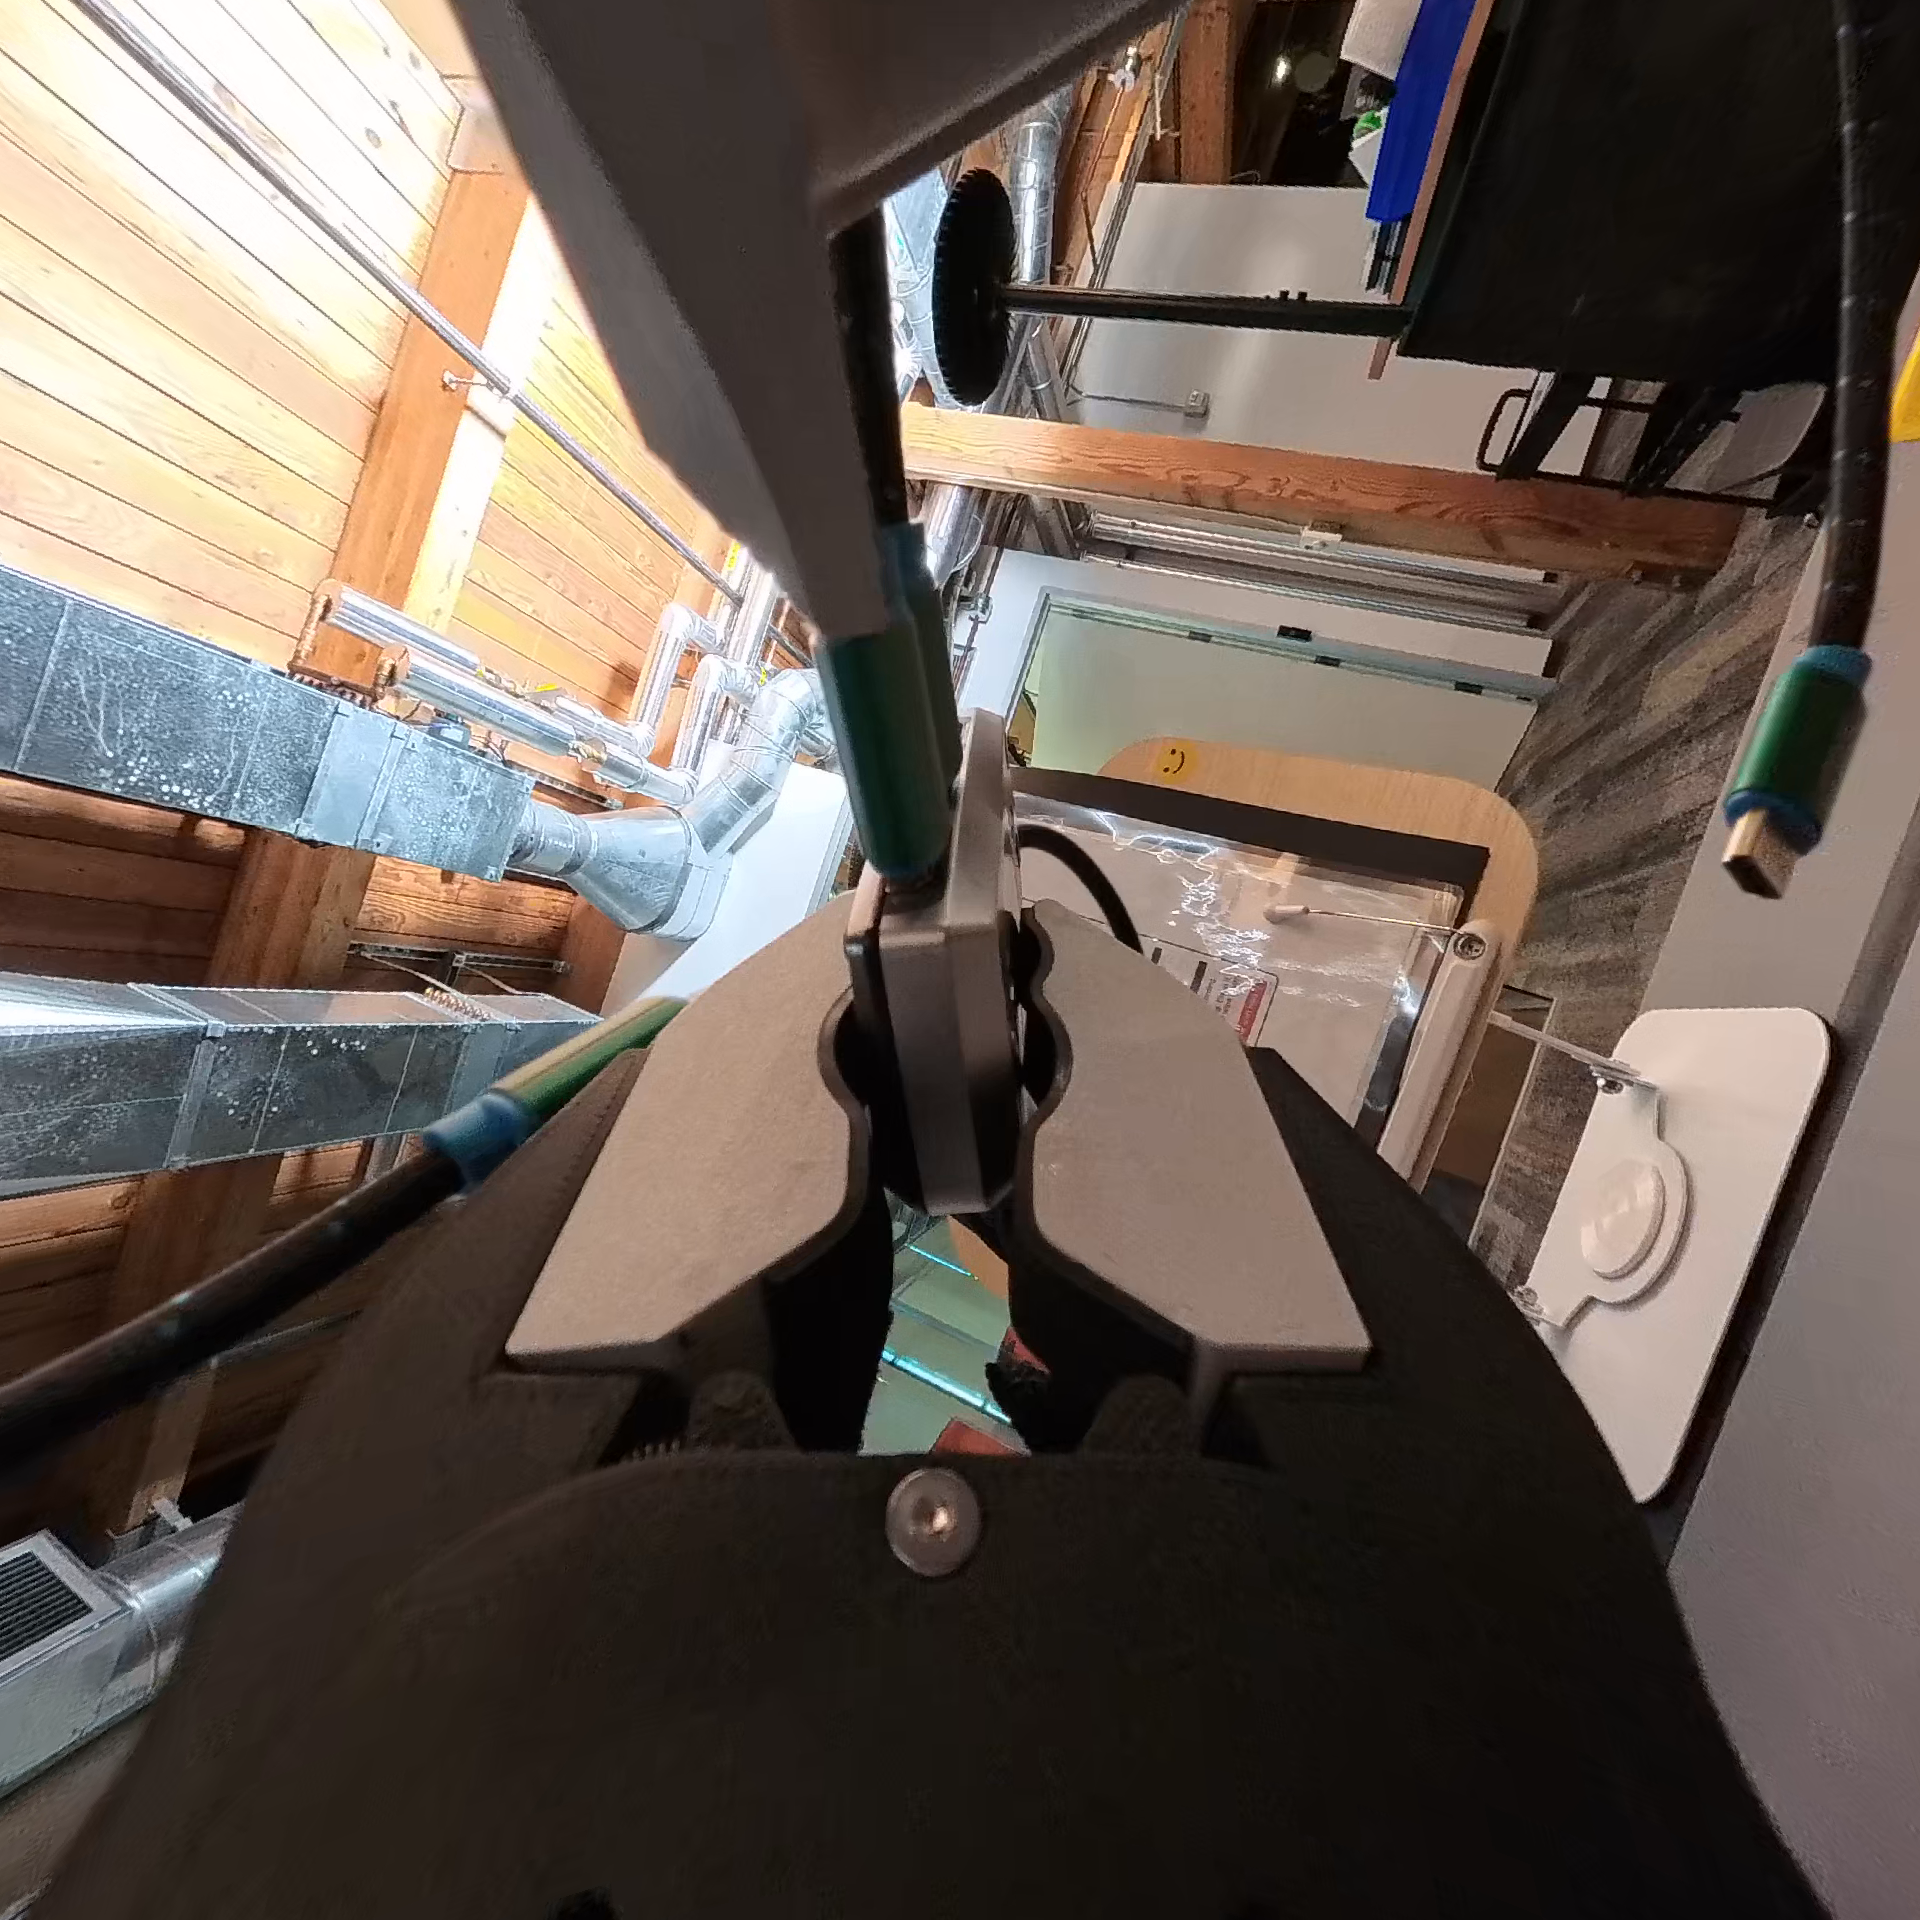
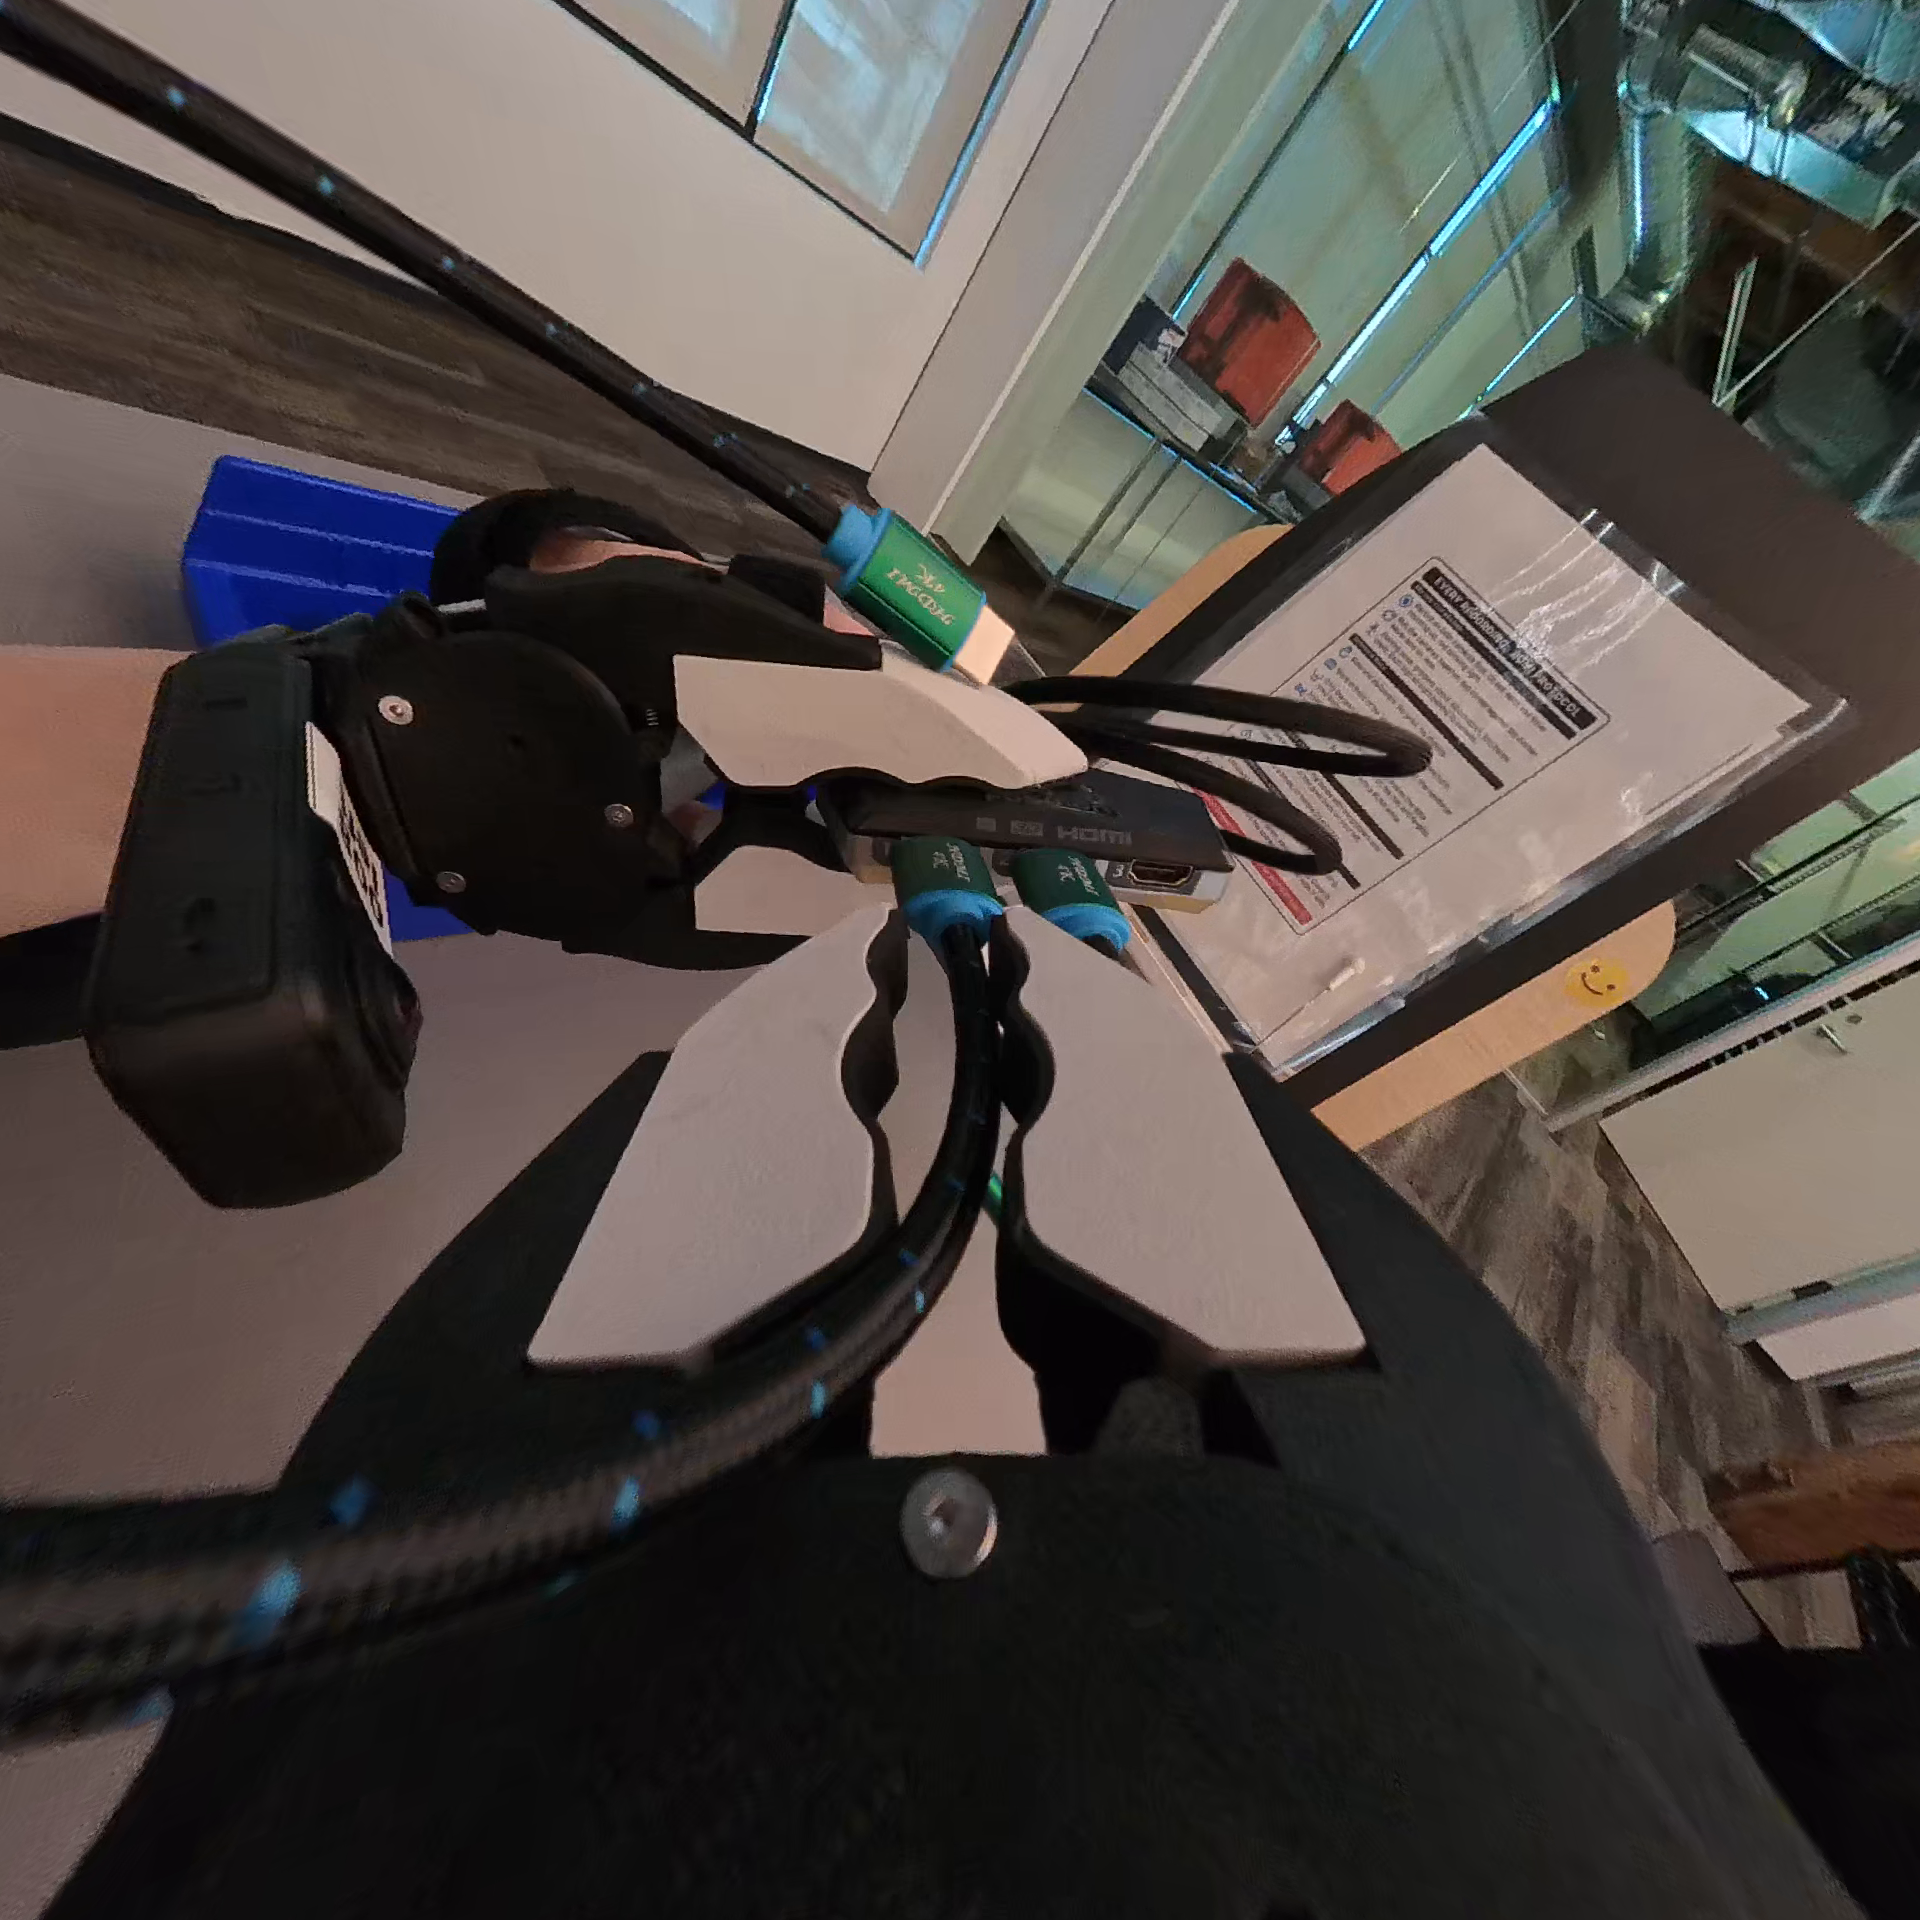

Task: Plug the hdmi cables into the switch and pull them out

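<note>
My left gripper [image 1: 940, 935] is shut on the flat grey HDMI switch [image 1: 940, 1060] and holds it edge-on in the air. In the right wrist view the left gripper [image 2: 1049, 774] clamps the switch [image 2: 1039, 826]. Two green HDMI plugs [image 2: 951, 868] [image 2: 1070, 878] sit in its ports, beside one empty port [image 2: 1153, 875]. My right gripper [image 2: 953, 920] closes around the braided cable [image 2: 961, 1091] just behind the left plug's blue collar. A third green plug [image 2: 914, 597] hangs free above the left gripper; it also shows in the left wrist view [image 1: 1792, 758].
A blue bin [image 2: 301, 540] stands on the grey table [image 2: 208, 1299] behind the left gripper. A clear sign holder with a printed sheet [image 2: 1507, 727] stands on a wooden panel with a yellow sticker [image 2: 1595, 982]. The switch's own thin black cable [image 2: 1299, 748] loops to the right. About 6 cm separates my left fingertips from my right.
</note>
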`<state>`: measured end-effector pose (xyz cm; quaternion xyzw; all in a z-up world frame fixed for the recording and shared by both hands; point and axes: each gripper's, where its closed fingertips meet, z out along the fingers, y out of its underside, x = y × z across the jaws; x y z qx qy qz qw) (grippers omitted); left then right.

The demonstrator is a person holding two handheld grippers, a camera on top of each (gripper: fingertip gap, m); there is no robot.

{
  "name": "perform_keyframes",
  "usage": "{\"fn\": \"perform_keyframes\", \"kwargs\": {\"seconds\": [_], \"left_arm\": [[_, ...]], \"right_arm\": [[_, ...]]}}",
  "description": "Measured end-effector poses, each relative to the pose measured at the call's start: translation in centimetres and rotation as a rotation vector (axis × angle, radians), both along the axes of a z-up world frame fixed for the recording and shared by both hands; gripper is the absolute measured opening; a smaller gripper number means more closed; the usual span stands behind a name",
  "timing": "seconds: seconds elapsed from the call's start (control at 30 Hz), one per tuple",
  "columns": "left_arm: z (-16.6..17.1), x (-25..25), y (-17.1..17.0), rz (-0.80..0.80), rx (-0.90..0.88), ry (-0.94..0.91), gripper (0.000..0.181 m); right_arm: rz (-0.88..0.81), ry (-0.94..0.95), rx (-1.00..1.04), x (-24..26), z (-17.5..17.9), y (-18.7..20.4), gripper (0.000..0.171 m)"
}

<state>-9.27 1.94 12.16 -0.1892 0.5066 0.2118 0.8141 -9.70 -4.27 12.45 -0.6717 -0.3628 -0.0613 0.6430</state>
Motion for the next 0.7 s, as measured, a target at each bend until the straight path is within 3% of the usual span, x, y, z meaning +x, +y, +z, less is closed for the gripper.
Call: {"fn": "perform_keyframes", "kwargs": {"seconds": [0.7], "left_arm": [[0.2,-0.5,0.8,-0.027,-0.026,-0.098,0.022]], "right_arm": [[-0.003,0.009,0.012,-0.7,-0.4,0.8,0.012]]}}
